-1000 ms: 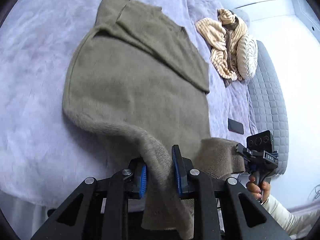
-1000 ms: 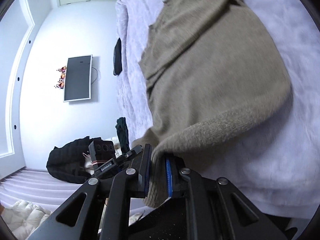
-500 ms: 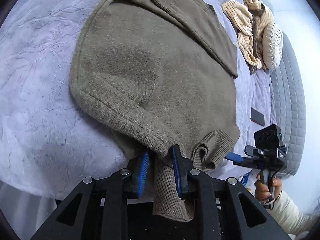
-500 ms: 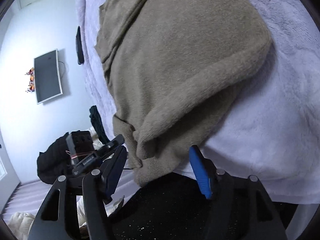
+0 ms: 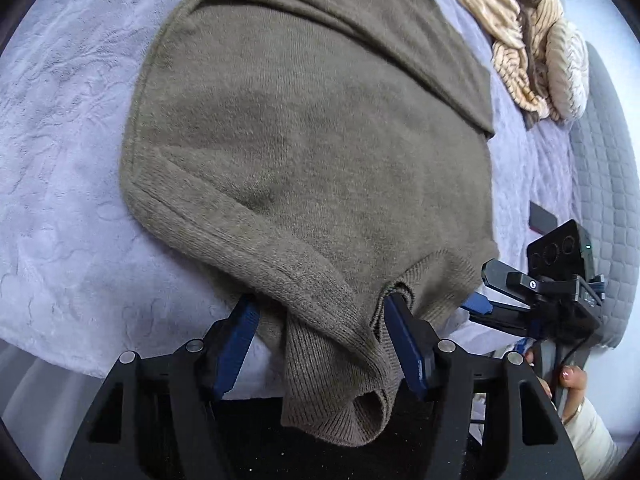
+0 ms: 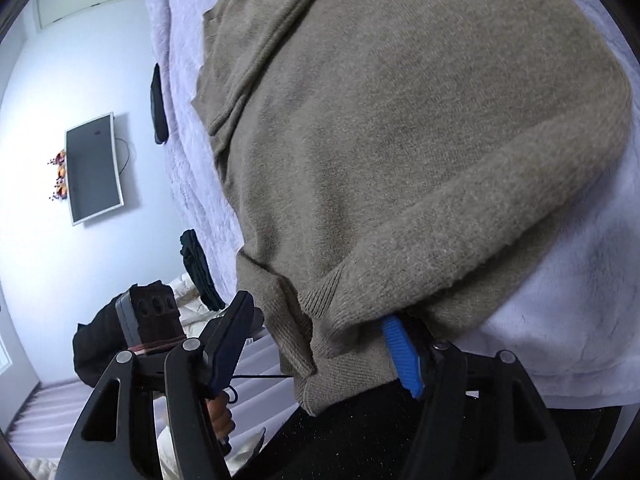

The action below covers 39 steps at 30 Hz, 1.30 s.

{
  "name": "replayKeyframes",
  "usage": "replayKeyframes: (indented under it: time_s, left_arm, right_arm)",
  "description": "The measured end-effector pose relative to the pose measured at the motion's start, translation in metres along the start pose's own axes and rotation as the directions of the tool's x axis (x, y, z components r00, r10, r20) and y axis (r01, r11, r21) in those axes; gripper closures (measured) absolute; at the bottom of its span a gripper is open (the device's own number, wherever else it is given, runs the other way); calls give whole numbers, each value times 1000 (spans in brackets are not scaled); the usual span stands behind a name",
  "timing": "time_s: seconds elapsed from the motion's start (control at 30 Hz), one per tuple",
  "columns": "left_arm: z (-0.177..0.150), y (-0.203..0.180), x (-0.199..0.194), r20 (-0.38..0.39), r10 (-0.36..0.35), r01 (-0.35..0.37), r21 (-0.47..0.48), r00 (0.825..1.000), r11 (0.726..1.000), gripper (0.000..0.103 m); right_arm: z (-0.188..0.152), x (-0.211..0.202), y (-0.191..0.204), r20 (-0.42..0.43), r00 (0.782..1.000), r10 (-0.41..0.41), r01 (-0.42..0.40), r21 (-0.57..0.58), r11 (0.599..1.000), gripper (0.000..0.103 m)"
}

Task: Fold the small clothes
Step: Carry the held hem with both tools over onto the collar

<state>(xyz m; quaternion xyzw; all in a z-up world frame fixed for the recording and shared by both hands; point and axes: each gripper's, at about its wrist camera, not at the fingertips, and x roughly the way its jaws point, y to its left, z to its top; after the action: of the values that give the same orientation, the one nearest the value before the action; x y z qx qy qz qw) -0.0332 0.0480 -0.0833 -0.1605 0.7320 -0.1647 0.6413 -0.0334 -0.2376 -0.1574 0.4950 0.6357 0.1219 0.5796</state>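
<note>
Olive-brown knitted sweater (image 5: 320,152) spread flat on lavender textured bed cover (image 5: 60,160), ribbed hem drooping over the bed edge at 6 o'clock. Left gripper (image 5: 320,316) fingers just opened, apart, cuff hanging loose between them, right pad grazing the knit. Right gripper (image 6: 316,328) fingers likewise just parted, hem between, unclamped. Cream striped fluffy garment (image 5: 528,32) at 1 o'clock.
</note>
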Motion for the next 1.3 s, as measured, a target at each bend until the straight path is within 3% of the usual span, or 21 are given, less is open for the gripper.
replayKeyframes:
  time_s: [0.13, 0.17, 0.2, 0.23, 0.27, 0.4, 0.5, 0.63, 0.83, 1.17, 1.3]
  left_arm:
    - [2, -8, 15, -2, 86, -86, -9, 996, 996, 38]
    - [1, -11, 19, 4, 110, -110, -6, 994, 994, 44]
    - [1, -13, 21, 6, 132, -132, 8, 991, 991, 53]
    - [0, -15, 22, 8, 144, -144, 32, 990, 989, 78]
    - [-1, -17, 23, 1, 142, -142, 49, 990, 989, 86]
    - [-5, -15, 12, 39, 74, -76, 73, 997, 994, 87]
    - [-3, -10, -6, 97, -37, 32, 55, 995, 998, 87]
    - [8, -3, -26, 171, -146, 144, 24, 974, 989, 87]
    - [40, -4, -46, 251, -215, 223, -7, 944, 975, 88]
    - [128, 0, -77, 411, -224, 268, -52, 884, 962, 88]
    - [171, 9, -75, 444, -186, 240, -68, 876, 968, 88]
  right_arm:
    - [0, 6, -5, 32, 999, -23, 21, 32, 999, 37]
    - [1, 8, -7, 43, 999, -22, 20, 52, 998, 54]
    - [2, 10, -10, 53, 998, -23, 19, 71, 997, 89]
    - [2, 11, -13, 61, 998, -27, 21, 89, 996, 97]
    - [2, 12, -15, 70, 997, -24, 17, 98, 995, 96]
    - [-2, -2, -5, 107, 992, 70, -74, 35, 997, 97]
    - [-2, -16, 8, 132, 981, 141, -141, -10, 990, 97]
    - [4, -34, 22, 160, 966, 204, -199, -48, 979, 97]
    - [30, -61, 49, 193, 944, 267, -249, -112, 962, 97]
    - [116, -100, 88, 264, 923, 280, -230, -204, 952, 97]
    - [166, -107, 87, 283, 924, 257, -207, -195, 959, 97]
